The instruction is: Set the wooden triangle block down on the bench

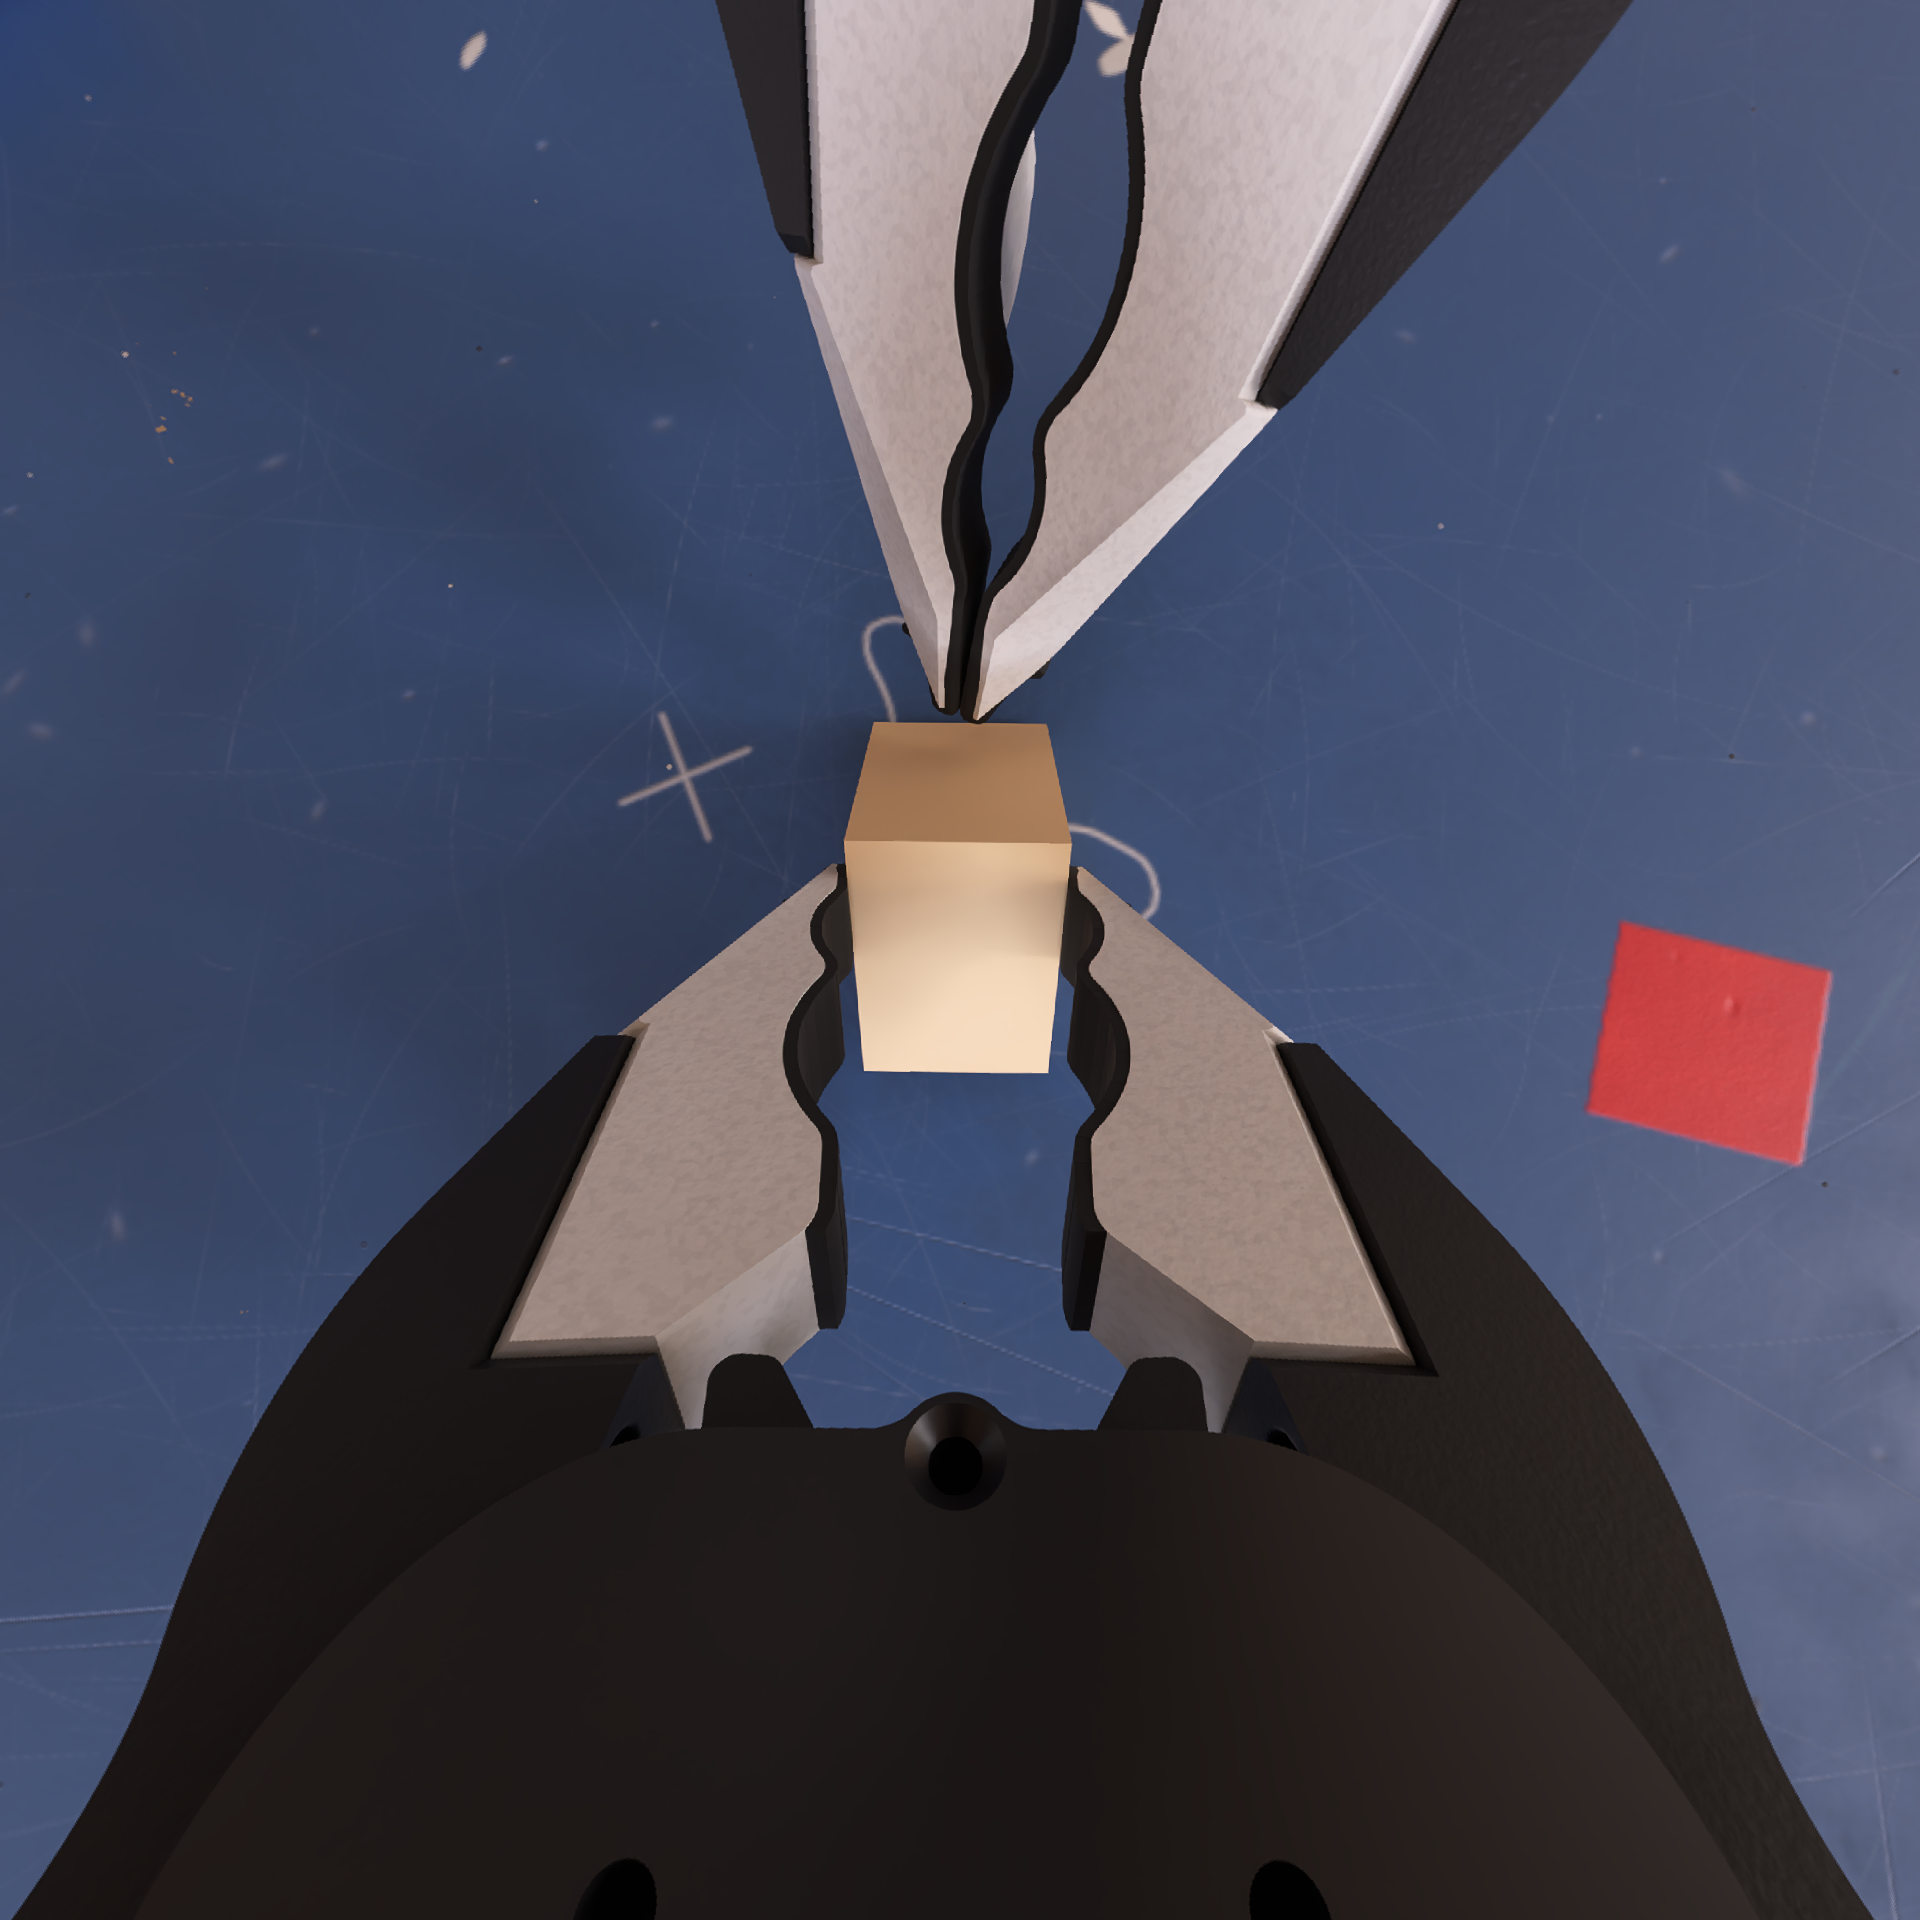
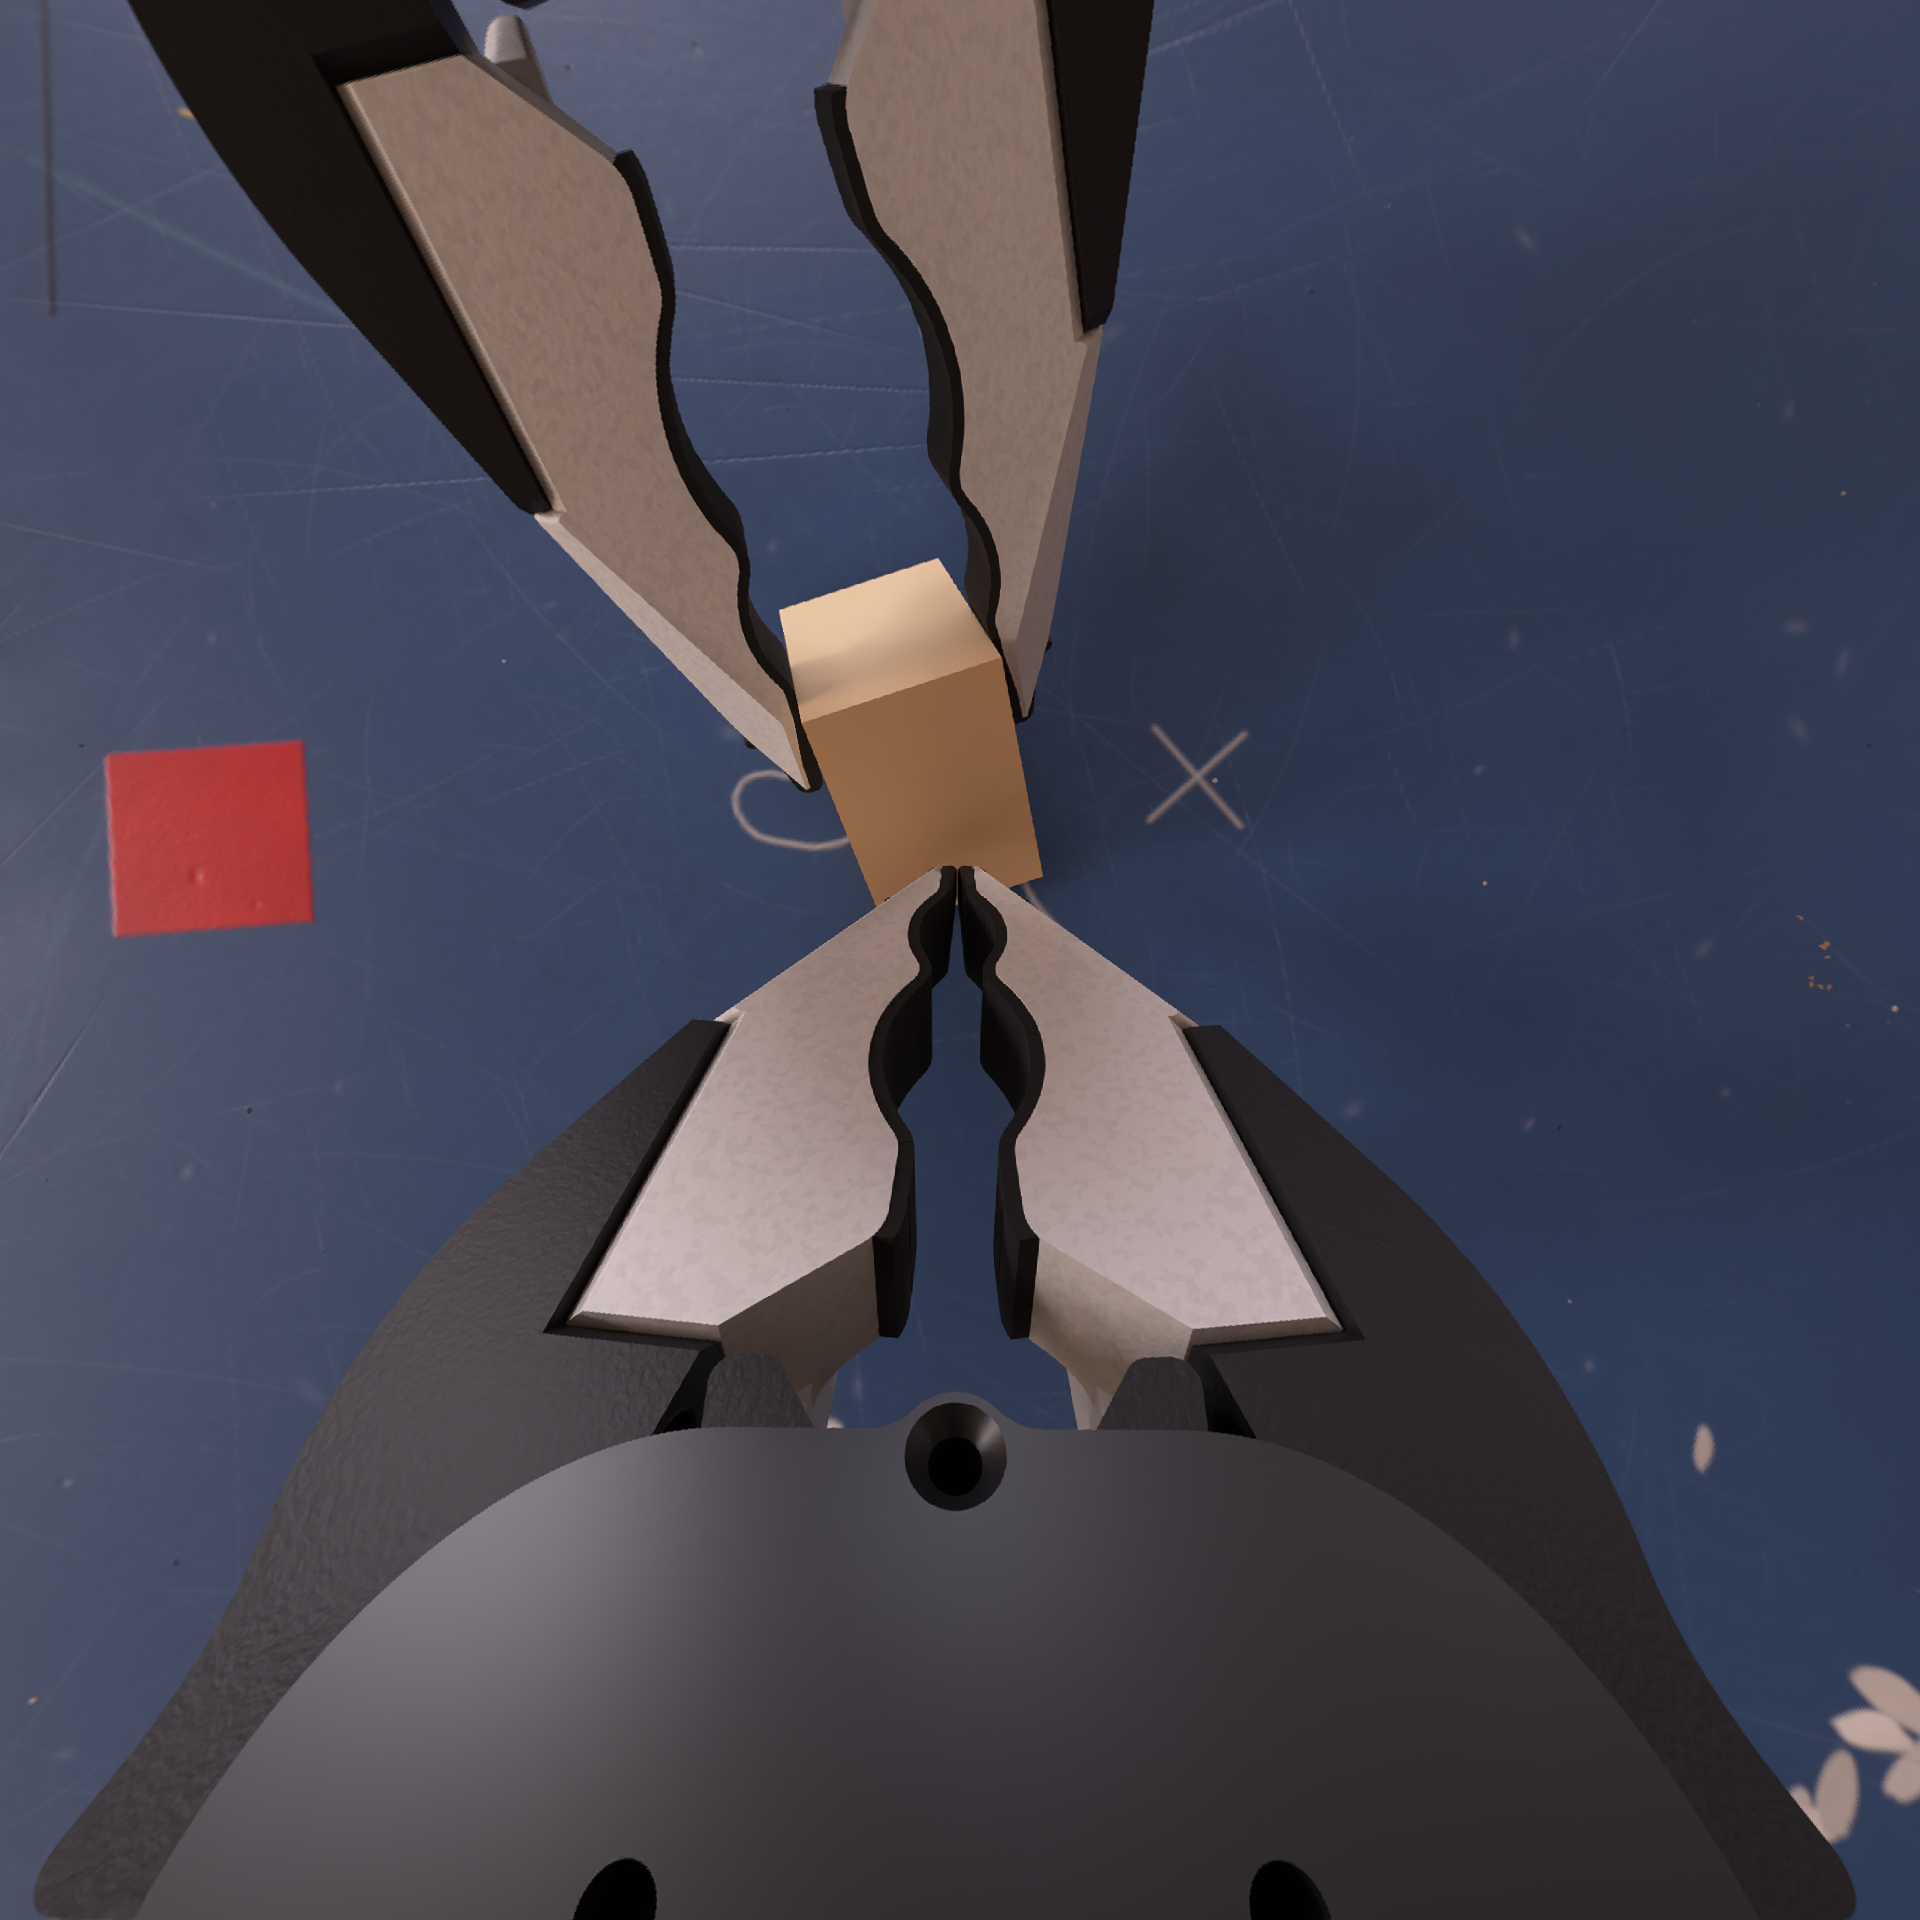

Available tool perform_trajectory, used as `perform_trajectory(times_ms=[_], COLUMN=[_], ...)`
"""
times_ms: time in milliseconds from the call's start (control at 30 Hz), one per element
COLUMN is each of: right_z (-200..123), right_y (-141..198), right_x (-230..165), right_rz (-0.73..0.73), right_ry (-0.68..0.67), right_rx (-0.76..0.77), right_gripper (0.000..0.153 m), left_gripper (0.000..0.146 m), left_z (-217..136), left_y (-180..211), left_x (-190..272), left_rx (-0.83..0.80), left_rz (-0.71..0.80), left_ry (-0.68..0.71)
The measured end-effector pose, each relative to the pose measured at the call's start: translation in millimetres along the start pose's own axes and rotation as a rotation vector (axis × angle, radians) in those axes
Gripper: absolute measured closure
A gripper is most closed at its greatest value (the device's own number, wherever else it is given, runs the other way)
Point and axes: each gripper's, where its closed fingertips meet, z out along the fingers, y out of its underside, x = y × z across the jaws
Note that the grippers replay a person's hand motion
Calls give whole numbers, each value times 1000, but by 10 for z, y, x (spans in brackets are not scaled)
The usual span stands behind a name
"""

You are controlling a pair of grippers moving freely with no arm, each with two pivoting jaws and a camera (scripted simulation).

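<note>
— Pale wood, that is what sits between my left tongs (image 1: 958,914): the wooden triangle block (image 1: 958,914), its lit face towards my left camera, its browner face turned to the far side.

— How do the left tongs stand?

— Parted only as wide as the block, both dark pads pressed on its left and right sides near the tips. I have it held over the blue bench (image 1: 312,935); whether its underside touches the bench I cannot tell.

— And your right tongs?

— My right tongs (image 2: 956,873) have their tips pressed together with nothing between them. They point at the block from the opposite side, tips right at its edge; touching or just short, I cannot say.

— What else lies on the bench?

— A flat red square (image 1: 1709,1039), well apart to the right in my left camera's view. A white chalk cross (image 1: 686,777) lies near the block on the left, and a looping white chalk line (image 2: 774,821) runs under it. The surface is scratched, with a few pale leaf marks (image 2: 1870,1756) near an edge.
</note>
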Motion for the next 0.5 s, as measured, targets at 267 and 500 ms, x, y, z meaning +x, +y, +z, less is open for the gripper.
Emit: perform_trajectory(times_ms=[267,500], right_z=[3,7], right_y=[12,14], right_x=[1,2], right_rz=[70,81], right_ry=[-69,-82], right_rx=[-103,-144], right_gripper=[152,152], left_gripper=[106,106], left_z=[2,3], left_y=[0,-1], left_x=[-1,-2], left_rx=[5,3], left_rz=[4,7], left_ry=[-2,-2])
